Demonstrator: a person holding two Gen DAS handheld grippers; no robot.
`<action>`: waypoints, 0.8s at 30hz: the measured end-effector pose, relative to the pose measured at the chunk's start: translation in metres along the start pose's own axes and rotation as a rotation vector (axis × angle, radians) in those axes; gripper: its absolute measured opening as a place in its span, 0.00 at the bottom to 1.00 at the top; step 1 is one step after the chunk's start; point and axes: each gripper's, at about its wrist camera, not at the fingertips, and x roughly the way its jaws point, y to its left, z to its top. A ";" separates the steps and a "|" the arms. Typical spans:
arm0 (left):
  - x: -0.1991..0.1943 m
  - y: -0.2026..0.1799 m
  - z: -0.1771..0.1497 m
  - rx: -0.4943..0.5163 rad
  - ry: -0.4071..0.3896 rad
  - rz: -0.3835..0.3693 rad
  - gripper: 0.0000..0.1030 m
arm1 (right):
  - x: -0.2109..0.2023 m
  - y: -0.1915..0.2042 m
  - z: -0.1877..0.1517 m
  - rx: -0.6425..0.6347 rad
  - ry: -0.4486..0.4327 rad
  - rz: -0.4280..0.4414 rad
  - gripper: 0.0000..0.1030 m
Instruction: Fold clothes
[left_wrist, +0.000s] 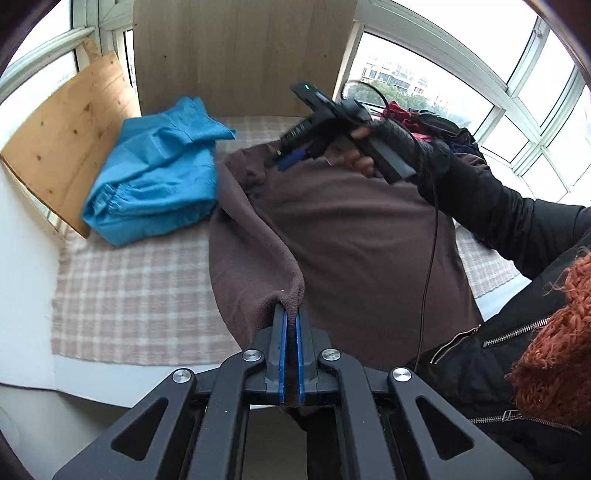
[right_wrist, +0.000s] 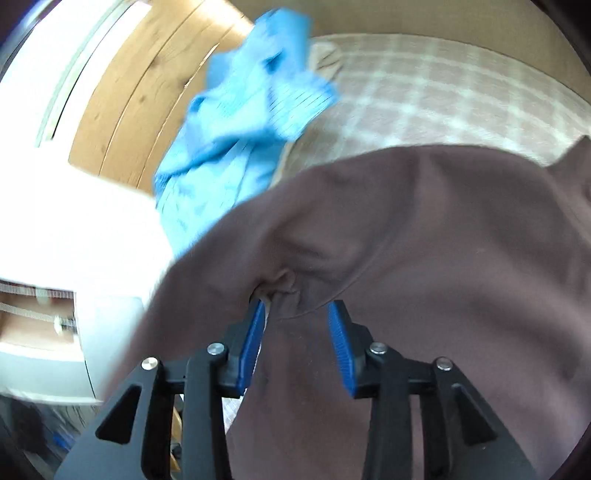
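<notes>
Left gripper (left_wrist: 291, 314) pinches the brown garment (left_wrist: 354, 236) at a bunched edge, lifting it off the checked cloth (left_wrist: 129, 295) beside the blue garment (left_wrist: 155, 177). Right gripper (right_wrist: 295, 314) has its jaws spread, fabric between them, apparently seeking a second hold.

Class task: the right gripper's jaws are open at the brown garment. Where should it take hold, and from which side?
Grip the puckered fold of the brown garment lying between the right gripper jaws, coming straight ahead from the near edge. The bunched ridge there gives doubled cloth to pinch, and the left gripper already clamps another edge.
</notes>
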 end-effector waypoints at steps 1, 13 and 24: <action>0.009 -0.008 -0.006 -0.007 0.006 -0.007 0.03 | -0.003 -0.003 0.004 0.016 0.002 0.011 0.35; 0.071 -0.055 -0.061 -0.099 0.013 -0.052 0.03 | 0.048 -0.009 0.053 0.219 0.076 0.187 0.36; 0.090 -0.071 -0.078 -0.073 0.064 -0.068 0.03 | 0.029 -0.024 0.038 0.080 0.098 -0.108 0.27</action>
